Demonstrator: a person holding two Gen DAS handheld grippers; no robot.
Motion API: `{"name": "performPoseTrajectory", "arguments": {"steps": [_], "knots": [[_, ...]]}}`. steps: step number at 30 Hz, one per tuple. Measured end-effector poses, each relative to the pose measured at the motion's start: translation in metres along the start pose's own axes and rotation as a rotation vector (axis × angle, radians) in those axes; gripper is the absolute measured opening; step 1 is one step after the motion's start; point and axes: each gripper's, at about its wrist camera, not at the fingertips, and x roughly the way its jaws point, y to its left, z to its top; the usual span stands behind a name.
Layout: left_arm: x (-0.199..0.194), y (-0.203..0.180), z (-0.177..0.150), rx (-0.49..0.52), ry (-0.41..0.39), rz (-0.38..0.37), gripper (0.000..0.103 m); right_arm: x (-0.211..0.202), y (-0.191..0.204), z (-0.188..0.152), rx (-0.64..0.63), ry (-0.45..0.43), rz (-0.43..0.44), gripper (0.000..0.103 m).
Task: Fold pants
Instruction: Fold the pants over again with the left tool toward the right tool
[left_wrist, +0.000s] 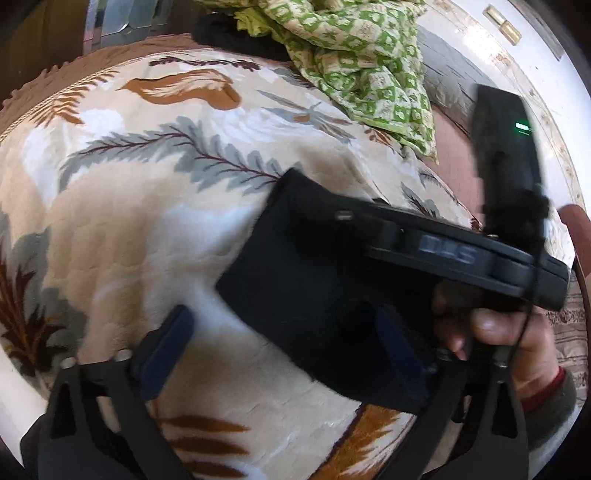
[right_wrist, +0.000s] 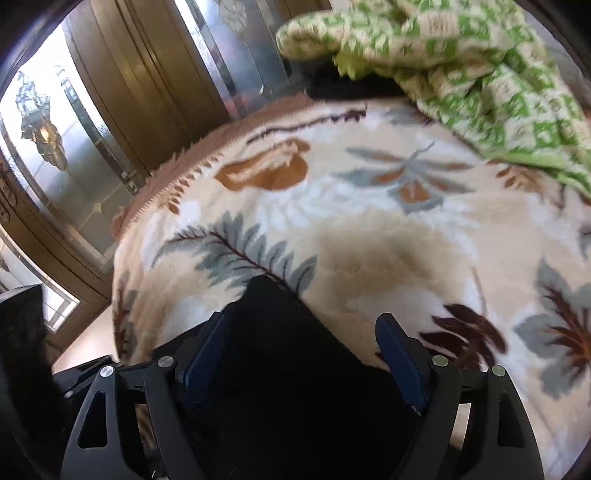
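Note:
The black pants (left_wrist: 314, 280) lie folded into a compact rectangle on the floral blanket (left_wrist: 147, 229). My left gripper (left_wrist: 280, 347) is open, its blue pads either side of the bundle's near left part. The right gripper's body (left_wrist: 461, 254), held in a hand (left_wrist: 513, 339), lies across the pants on the right. In the right wrist view my right gripper (right_wrist: 303, 354) is open above the pants (right_wrist: 280, 369), which fill the space between the fingers (right_wrist: 399, 354). Contact with the cloth cannot be told.
A green and cream patterned cloth (left_wrist: 362, 62) is bunched at the far side of the bed, over a dark item (left_wrist: 229, 33). A grey pillow (left_wrist: 450, 77) lies far right. A wooden cabinet with glass doors (right_wrist: 85, 155) stands left of the bed.

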Motion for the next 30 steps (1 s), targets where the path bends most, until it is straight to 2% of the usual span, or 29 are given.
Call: {"name": "performPoseTrajectory", "arguments": {"steps": [1, 3, 4, 5, 6, 7, 8, 9, 11, 17, 18, 20, 21, 22, 24, 26, 27, 28, 30], "knots": [[0.002, -0.003, 0.0, 0.009, -0.001, 0.017, 0.103, 0.007, -0.003, -0.002, 0.025, 0.015, 0.027, 0.078], [0.004, -0.006, -0.001, 0.03, -0.012, 0.037, 0.103, 0.008, -0.004, -0.004, 0.03, -0.01, 0.018, 0.046], [0.005, -0.008, -0.002, 0.044, -0.013, 0.046, 0.103, 0.006, -0.005, -0.004, 0.04, -0.023, 0.043, 0.027], [0.006, -0.01, -0.001, 0.055, -0.012, 0.049, 0.103, 0.001, -0.006, -0.006, 0.066, -0.042, 0.075, 0.023], [0.005, -0.01, 0.0, 0.059, -0.018, 0.037, 0.095, -0.003, -0.005, -0.006, 0.072, -0.062, 0.077, 0.021], [0.002, -0.011, 0.0, 0.055, -0.033, 0.005, 0.083, -0.012, -0.003, -0.007, 0.07, -0.087, 0.073, 0.019], [0.001, -0.011, 0.001, 0.051, -0.034, -0.018, 0.047, -0.019, -0.002, -0.007, 0.068, -0.102, 0.074, 0.018], [0.001, -0.01, 0.002, 0.044, -0.023, -0.054, 0.031, -0.026, 0.0, -0.006, 0.068, -0.118, 0.077, 0.018], [-0.006, -0.011, 0.003, 0.031, -0.04, -0.105, 0.026, -0.045, 0.004, -0.006, 0.074, -0.159, 0.089, 0.015], [-0.053, -0.045, -0.003, 0.143, -0.176, -0.154, 0.017, -0.106, 0.003, -0.014, 0.116, -0.291, 0.118, 0.015], [-0.06, -0.055, -0.005, 0.18, -0.195, -0.161, 0.017, -0.119, 0.0, -0.018, 0.14, -0.318, 0.122, 0.016], [-0.069, -0.07, -0.01, 0.236, -0.222, -0.159, 0.016, -0.141, -0.005, -0.025, 0.177, -0.357, 0.09, 0.032], [-0.072, -0.079, -0.013, 0.265, -0.234, -0.158, 0.016, -0.153, -0.007, -0.029, 0.205, -0.371, 0.047, 0.054], [-0.074, -0.086, -0.015, 0.288, -0.243, -0.158, 0.016, -0.171, -0.012, -0.036, 0.253, -0.387, 0.005, 0.071], [-0.077, -0.101, -0.021, 0.332, -0.262, -0.152, 0.016, -0.196, -0.018, -0.044, 0.321, -0.398, 0.016, 0.074], [-0.077, -0.116, -0.03, 0.376, -0.275, -0.152, 0.016, -0.215, -0.019, -0.049, 0.356, -0.411, 0.044, 0.082], [-0.076, -0.123, -0.035, 0.395, -0.279, -0.15, 0.016, -0.223, -0.018, -0.05, 0.368, -0.41, 0.06, 0.089], [-0.075, -0.132, -0.041, 0.421, -0.282, -0.146, 0.016, -0.226, -0.017, -0.051, 0.375, -0.4, 0.065, 0.093], [-0.074, -0.146, -0.051, 0.461, -0.286, -0.138, 0.016, -0.229, -0.014, -0.05, 0.401, -0.354, 0.068, 0.093]]}}
